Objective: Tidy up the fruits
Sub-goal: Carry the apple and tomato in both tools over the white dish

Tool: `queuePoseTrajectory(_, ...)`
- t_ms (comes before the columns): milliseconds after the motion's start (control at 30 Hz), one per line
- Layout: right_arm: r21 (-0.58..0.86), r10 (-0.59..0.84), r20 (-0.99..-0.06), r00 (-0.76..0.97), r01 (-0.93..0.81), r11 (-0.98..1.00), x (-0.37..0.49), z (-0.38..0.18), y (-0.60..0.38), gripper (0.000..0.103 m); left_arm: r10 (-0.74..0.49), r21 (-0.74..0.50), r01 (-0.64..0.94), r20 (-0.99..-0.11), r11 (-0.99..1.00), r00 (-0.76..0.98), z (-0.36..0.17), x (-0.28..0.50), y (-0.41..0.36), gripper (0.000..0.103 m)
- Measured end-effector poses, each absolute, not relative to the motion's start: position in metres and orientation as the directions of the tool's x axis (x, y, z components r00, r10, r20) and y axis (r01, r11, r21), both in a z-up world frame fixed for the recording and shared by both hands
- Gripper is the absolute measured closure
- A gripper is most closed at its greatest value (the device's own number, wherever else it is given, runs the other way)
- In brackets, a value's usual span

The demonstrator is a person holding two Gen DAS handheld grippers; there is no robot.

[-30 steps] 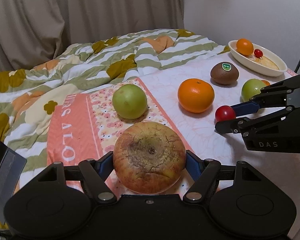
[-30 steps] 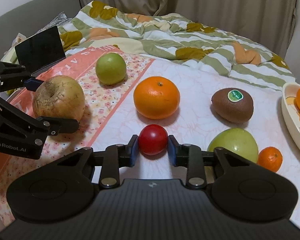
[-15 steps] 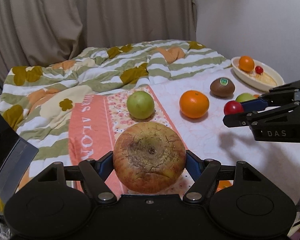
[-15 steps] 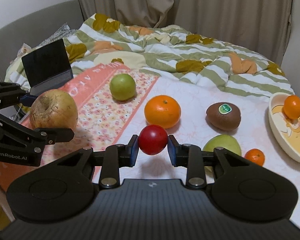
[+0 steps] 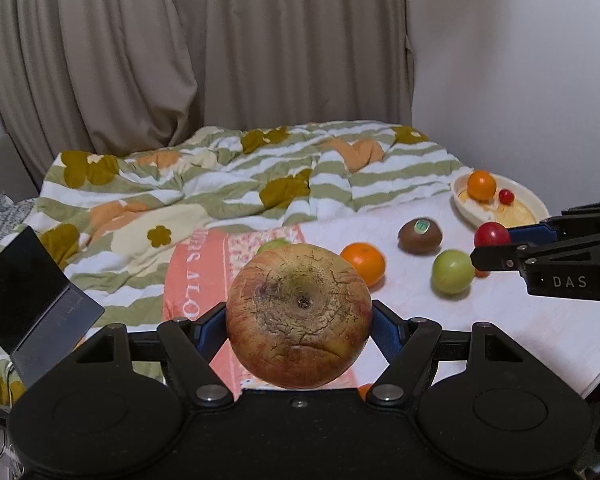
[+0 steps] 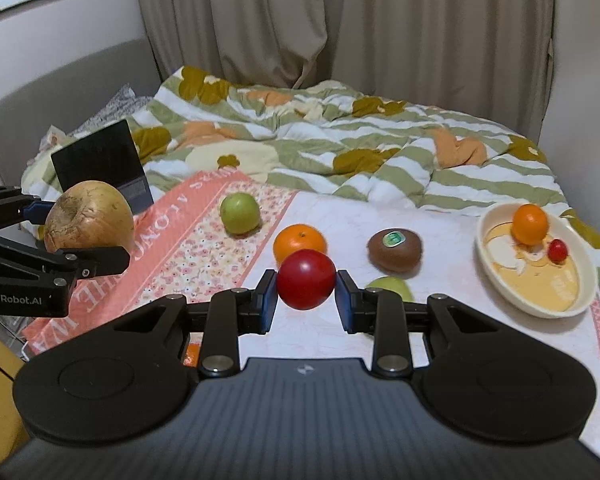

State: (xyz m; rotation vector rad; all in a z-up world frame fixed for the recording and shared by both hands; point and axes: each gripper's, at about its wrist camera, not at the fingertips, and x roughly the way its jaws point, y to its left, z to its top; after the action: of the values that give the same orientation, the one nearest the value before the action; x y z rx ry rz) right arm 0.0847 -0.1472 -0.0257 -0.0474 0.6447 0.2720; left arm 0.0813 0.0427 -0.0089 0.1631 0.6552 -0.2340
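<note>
1. Left gripper [image 5: 299, 322] fingers clamp big russet apple [image 5: 299, 316], held above the bed [image 5: 540, 328].
2. Right gripper [image 6: 306, 294] fingers clamp red tomato [image 6: 306, 279], also in the air.
3. Orange [image 6: 299, 241], kiwi [image 6: 395, 249], green apples lie on bed; bowl [image 6: 540, 308] at right.

Bed [image 6: 480, 344] carries everything, white patterned sheet on top. Rumpled green-striped floral quilt [image 6: 340, 148] across the far half. Salmon floral cloth [image 6: 204, 248] at left with one green apple [image 6: 240, 213] on it. On the white sheet: orange [image 6: 296, 238], kiwi [image 6: 395, 250] with sticker, second green apple [image 5: 453, 272], tiny orange fruit [image 5: 482, 273] touching it. Cream oval dish [image 6: 540, 308] at right. Open laptop [image 6: 100, 160] on the far-left edge of the quilt
</note>
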Motion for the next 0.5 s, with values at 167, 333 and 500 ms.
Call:
queuePoseTrajectory(167, 0.062, 0.266, -0.584, 0.767, -0.285, 0.957, 0.072, -0.009, -0.187, 0.057, -0.124, 0.087, 0.217, -0.594, 0.972, 0.795, 0.008, 0.071, 0.006, 0.026)
queuePoseTrajectory(333, 0.053, 0.297, -0.573, 0.764, -0.327, 0.943, 0.065, 0.004, -0.236, 0.057, -0.100, 0.084, 0.179, -0.570, 0.980, 0.816, 0.019, 0.066, -0.037, 0.026)
queuePoseTrajectory(500, 0.045, 0.309, -0.561, 0.768, -0.344, 0.938, 0.067, 0.012, -0.288, 0.057, -0.096, 0.055, 0.153, -0.559, 0.987, 0.823, 0.022, 0.068, -0.083, 0.026)
